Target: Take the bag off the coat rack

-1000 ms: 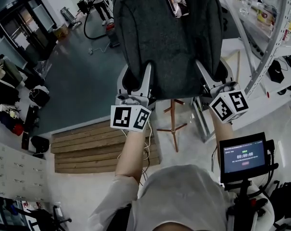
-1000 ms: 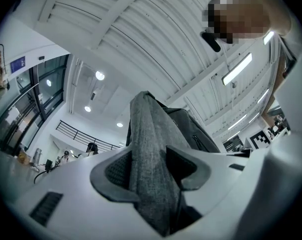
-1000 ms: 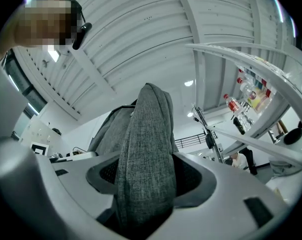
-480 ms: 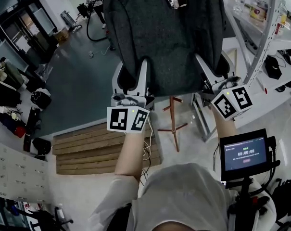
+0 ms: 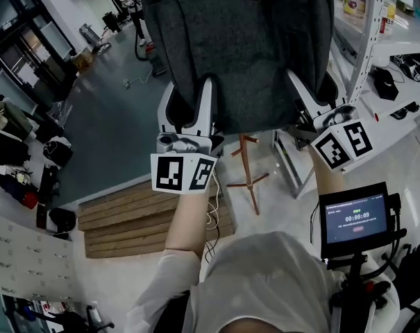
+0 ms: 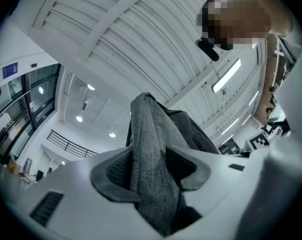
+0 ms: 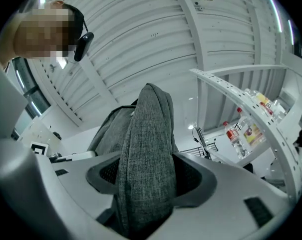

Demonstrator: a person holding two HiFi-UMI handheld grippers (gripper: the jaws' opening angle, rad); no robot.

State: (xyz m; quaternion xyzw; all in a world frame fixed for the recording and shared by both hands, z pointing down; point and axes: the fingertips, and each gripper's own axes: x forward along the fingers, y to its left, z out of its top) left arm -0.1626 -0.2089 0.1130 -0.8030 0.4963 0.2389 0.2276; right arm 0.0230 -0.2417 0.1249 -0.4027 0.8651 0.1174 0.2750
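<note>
Counting one grey bag (image 5: 237, 47) and two grippers; left gripper (image 5: 187, 96) and right gripper (image 5: 312, 96) each clamp a fold of its fabric, one at each lower corner; we note the bag upright, long axis vertical, bottom edge toward us, top beyond the frame; it sits above the coat rack's wooden foot (image 5: 249, 179).

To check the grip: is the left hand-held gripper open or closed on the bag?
Closed: in its own view, the left hand-held gripper pinches a fold of the grey bag.
</note>
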